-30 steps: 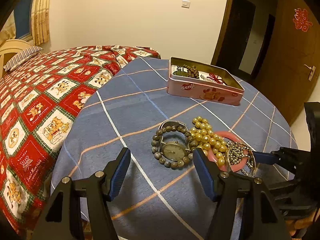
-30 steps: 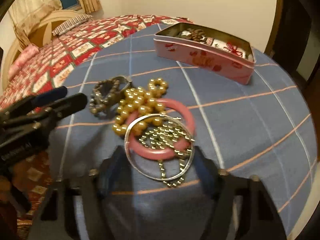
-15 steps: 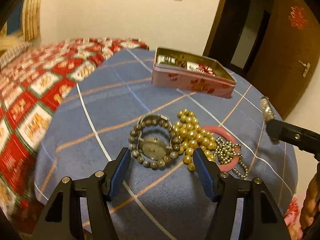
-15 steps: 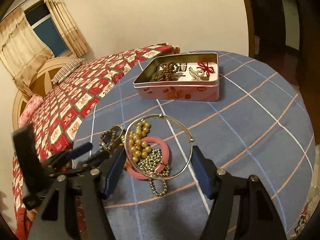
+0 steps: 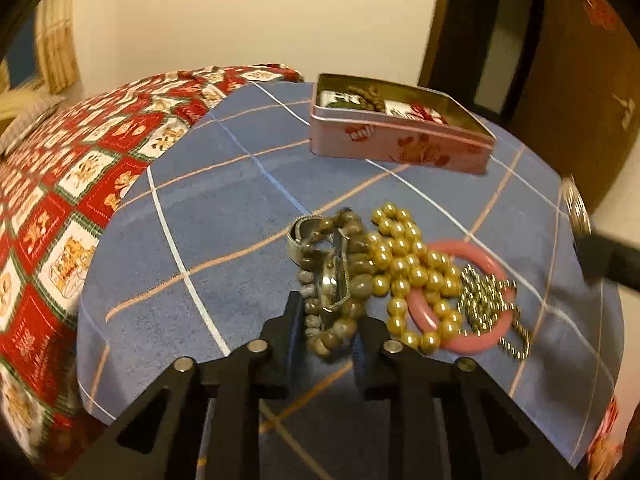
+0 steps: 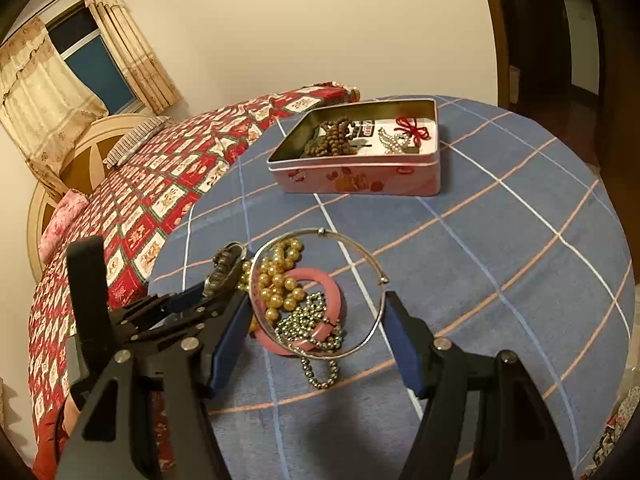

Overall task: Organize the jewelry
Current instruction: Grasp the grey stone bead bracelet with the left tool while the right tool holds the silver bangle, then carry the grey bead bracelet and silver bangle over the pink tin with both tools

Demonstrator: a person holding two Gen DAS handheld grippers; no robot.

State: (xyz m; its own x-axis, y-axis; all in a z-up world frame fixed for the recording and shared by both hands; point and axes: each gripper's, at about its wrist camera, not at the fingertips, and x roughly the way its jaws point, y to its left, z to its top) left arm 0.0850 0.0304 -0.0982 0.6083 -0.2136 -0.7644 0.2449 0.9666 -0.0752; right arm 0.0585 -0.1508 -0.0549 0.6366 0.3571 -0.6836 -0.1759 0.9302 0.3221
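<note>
While the left tongs are closing, the wristwatch and the grey stone bead bracelet sit squeezed between the pads, bunched and tipped on edge on the blue plaid table. Right tongs clamp the thin silver bangle across its width and hold it above the pile, both pads on its rim.

Through the hoop: gold pearl strand, pink bangle and small silver ball chain, all tangled together on the table, just beside the watch.

Pink tin stands open farther back on the table, well apart from the pile. Inside: brown wooden beads, a white pearl piece, a red knot.

Red patchwork bedspread lies left of the table.
</note>
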